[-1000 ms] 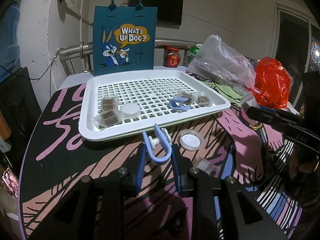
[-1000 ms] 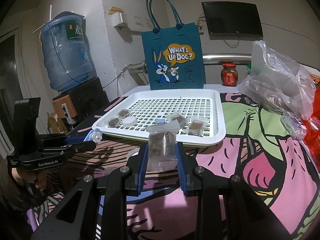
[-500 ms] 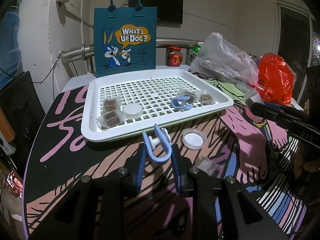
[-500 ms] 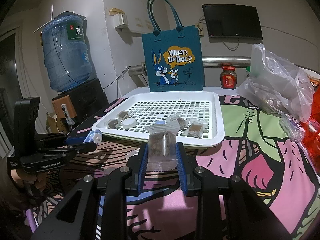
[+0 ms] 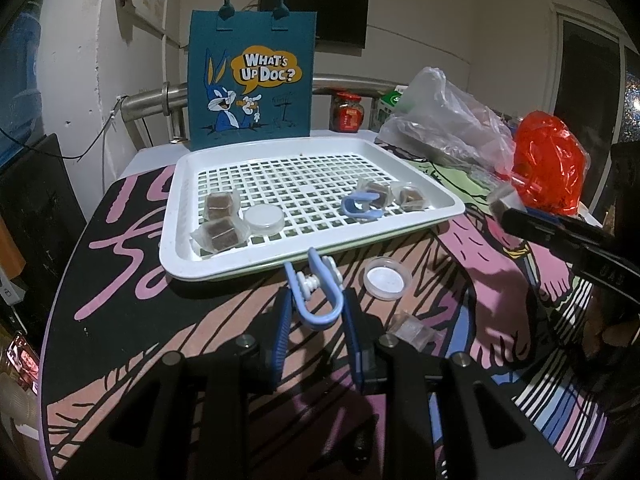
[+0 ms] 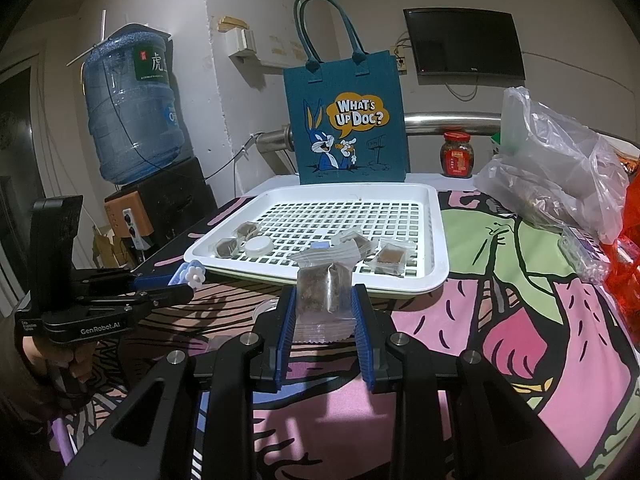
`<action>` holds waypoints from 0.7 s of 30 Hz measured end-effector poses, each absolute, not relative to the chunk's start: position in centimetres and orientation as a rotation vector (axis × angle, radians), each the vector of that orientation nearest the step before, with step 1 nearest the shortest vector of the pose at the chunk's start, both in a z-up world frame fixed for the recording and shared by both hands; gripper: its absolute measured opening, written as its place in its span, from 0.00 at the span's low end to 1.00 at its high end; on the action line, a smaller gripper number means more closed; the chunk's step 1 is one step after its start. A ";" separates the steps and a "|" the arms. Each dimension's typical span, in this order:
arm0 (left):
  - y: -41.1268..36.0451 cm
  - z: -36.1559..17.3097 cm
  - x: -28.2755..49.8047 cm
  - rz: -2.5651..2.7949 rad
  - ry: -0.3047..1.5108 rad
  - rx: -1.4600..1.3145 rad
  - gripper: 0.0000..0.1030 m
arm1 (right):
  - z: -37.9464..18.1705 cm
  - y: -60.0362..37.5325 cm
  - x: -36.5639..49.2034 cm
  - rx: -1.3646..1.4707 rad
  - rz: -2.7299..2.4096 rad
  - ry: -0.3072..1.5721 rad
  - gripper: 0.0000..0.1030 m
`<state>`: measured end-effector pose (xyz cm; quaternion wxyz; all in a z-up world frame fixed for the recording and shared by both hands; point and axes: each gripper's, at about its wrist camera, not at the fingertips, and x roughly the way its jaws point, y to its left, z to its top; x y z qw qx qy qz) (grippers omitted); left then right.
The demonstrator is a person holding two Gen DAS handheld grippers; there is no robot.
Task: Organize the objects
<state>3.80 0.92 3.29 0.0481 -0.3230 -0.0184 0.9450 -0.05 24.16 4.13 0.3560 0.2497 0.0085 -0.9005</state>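
- Two things are held clear of the table, near its front edge: a blue clip [image 5: 316,300] is pinched in the left tool [image 5: 316,312], and a clear packet [image 6: 325,300] with a brown block inside is pinched in the right tool [image 6: 325,312].
- Both are judged to be in the carrying step, with the white tray [image 5: 188,268] just ahead as the likely goal.
- Four wrapped brown blocks, a round white lid [image 5: 264,219] and a second blue clip [image 5: 360,208] already lie in the tray, towards its near edge.
- A matching spot is called for next: the clip beside the other clip, the packet beside the blocks at the tray's near right; each would be lowered past the rim before the pads are spread.
- A round lid [image 5: 387,278] and a small clear packet [image 5: 412,326] are left on the table, in front of the tray's near edge.
- The table is covered by a cartoon-printed cloth [image 6: 520,320]; plastic bags, clear and red, are piled at its right edge.
- A blue cartoon tote bag [image 6: 346,128] stands behind the tray's far edge; a water bottle [image 6: 128,108] and a wall screen [image 6: 464,44] are seen beyond.
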 end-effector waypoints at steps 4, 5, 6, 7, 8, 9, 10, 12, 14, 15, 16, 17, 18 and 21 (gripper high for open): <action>0.9 3.2 3.6 2.877 -0.061 -0.997 0.24 | 4.2 24.2 -0.2 0.652 -2.322 0.014 0.26; 0.9 3.2 3.6 2.873 -0.065 -0.993 0.24 | 4.1 24.2 -0.2 0.657 -2.319 0.011 0.26; 0.8 3.3 3.6 2.874 -0.066 -0.989 0.24 | 4.1 24.2 -0.3 0.662 -2.317 0.009 0.26; 0.8 3.4 3.6 2.876 -0.063 -0.986 0.24 | 4.1 24.1 -0.4 0.668 -2.315 0.006 0.26; 0.8 3.5 3.6 2.875 -0.062 -0.981 0.24 | 4.1 24.2 -0.5 0.672 -2.312 0.002 0.26; 0.6 3.8 3.7 2.873 -0.072 -0.973 0.24 | 4.1 24.2 -0.5 0.675 -2.307 -0.003 0.26; 0.4 4.1 3.8 2.872 -0.083 -0.963 0.24 | 4.2 24.2 -0.6 0.677 -2.304 -0.007 0.26; -0.1 4.9 3.8 2.879 -0.093 -0.943 0.24 | 4.6 24.4 -0.7 0.679 -2.304 -0.016 0.26; -0.7 6.0 3.6 2.900 -0.076 -0.917 0.24 | 5.6 24.8 -0.8 0.662 -2.304 -0.033 0.26; -0.9 6.4 3.5 2.911 -0.067 -0.906 0.24 | 6.3 24.9 -0.9 0.646 -2.304 -0.041 0.26; -1.2 7.0 3.3 2.926 -0.055 -0.892 0.24 | 7.0 25.1 -1.0 0.628 -2.306 -0.048 0.26; -1.4 7.5 3.1 2.937 -0.050 -0.881 0.24 | 7.7 25.3 -1.1 0.610 -2.308 -0.054 0.26; -1.8 8.0 2.9 2.950 -0.050 -0.867 0.24 | 8.7 25.4 -1.4 0.586 -2.309 -0.061 0.26; -2.6 9.2 2.0 2.975 -0.062 -0.832 0.24 | 10.6 25.5 -2.2 0.540 -2.315 -0.072 0.26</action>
